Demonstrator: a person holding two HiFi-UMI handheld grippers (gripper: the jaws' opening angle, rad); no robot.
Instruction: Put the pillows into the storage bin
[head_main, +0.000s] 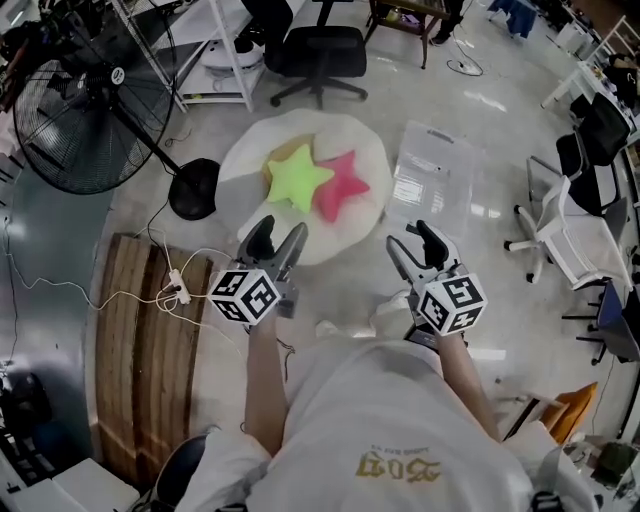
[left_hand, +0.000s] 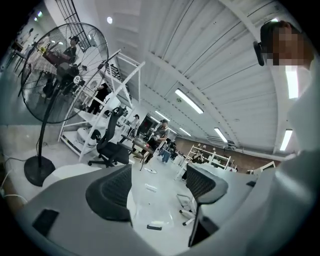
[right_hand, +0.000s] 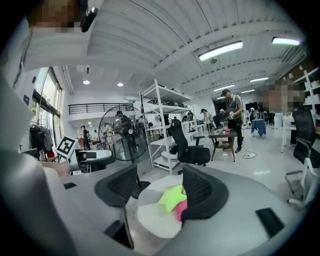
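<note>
A green star pillow (head_main: 296, 177) and a pink star pillow (head_main: 345, 185) lie touching on a round white rug (head_main: 250, 160), with the clear storage bin (head_main: 432, 175) just beside it. The left gripper (head_main: 278, 235) and right gripper (head_main: 412, 240) hover near the rug, fingers parted and empty.

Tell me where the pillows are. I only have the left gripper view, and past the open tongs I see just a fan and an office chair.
Observer: A yellow-green pillow and a pink pillow, both star-shaped, lie touching on a round white mat on the floor ahead of you.
Operator: And the bin?
Observer: The clear storage bin sits on the floor just right of the mat. Neither pillow is in it.
Operator: Is the other hand carrying anything?
Observer: No. The right gripper has its tongs open with nothing held, and it is aimed toward the pillows.
</note>
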